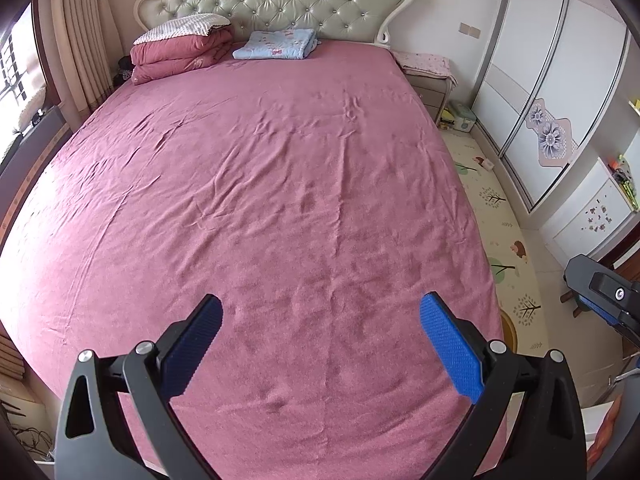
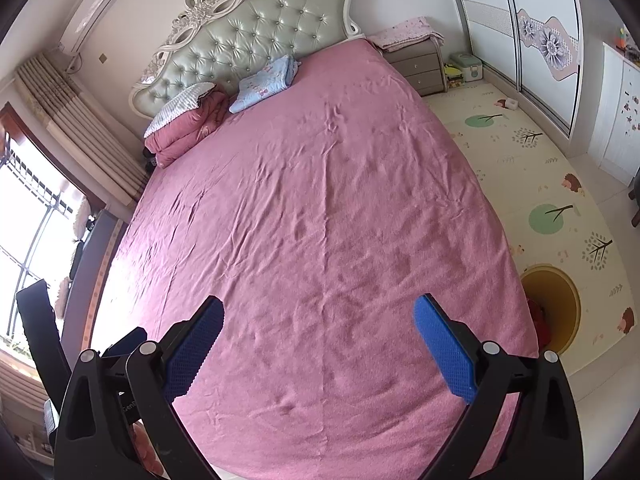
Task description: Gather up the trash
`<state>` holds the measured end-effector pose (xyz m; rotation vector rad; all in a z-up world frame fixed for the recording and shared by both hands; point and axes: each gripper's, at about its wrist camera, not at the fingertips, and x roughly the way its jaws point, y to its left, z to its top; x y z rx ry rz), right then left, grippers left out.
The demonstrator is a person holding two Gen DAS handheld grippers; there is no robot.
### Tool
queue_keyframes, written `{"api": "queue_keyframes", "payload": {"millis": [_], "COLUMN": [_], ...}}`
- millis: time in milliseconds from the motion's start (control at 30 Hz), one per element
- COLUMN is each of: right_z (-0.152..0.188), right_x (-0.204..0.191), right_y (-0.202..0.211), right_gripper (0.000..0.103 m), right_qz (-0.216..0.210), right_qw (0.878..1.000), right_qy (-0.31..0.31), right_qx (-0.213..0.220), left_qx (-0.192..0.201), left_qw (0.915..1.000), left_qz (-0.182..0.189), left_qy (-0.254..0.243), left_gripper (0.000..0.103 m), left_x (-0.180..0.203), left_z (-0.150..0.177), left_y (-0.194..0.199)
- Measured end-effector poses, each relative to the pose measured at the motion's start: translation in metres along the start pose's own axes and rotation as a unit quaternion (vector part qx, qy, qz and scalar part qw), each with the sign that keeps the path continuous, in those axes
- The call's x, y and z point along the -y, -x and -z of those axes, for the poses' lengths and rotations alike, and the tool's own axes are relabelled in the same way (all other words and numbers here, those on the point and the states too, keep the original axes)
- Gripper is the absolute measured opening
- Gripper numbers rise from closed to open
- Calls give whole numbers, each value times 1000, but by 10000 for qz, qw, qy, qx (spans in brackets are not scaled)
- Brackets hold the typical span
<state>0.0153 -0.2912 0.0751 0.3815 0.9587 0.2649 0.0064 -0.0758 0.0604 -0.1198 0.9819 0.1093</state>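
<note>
Pink bed sheet (image 1: pixel 280 200): it is lying wrinkled over the whole bed, and no trash is showing on it.
Play mat (image 2: pixel 540 184): it is lying on the floor beside the bed, with one small white thing (image 2: pixel 510 103) sitting on it near the closet; I cannot tell if that is trash.
Yellow bin (image 2: pixel 556 308): it is standing on the mat just beside the bed, with something red inside.
Folded blankets (image 1: pixel 180 52): they are sitting by the headboard.
Left gripper (image 1: pixel 320 344): it is hanging wide and holding nothing.
Right gripper (image 2: pixel 318 344): it is hanging wide and holding nothing too.
Job: it is looking almost finished, or just starting; I cannot tell which.
</note>
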Motion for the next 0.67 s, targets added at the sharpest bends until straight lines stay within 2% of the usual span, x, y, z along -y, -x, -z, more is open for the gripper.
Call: {"api": "queue_keyframes", "payload": {"millis": [667], "right_z": [9], "right_x": [-1], "right_y": [-4], "right_gripper": [93], "right_qz": [-20], "right_qw": [9999], "right_qy": [-10], "right_qx": [-145], "left_qx": [-107], "left_qw": [9999], "left_qz": [-23], "left_qy": [120], "left_gripper": [99], "left_x": [-4], "left_z": [1], "left_y": [-3]}}
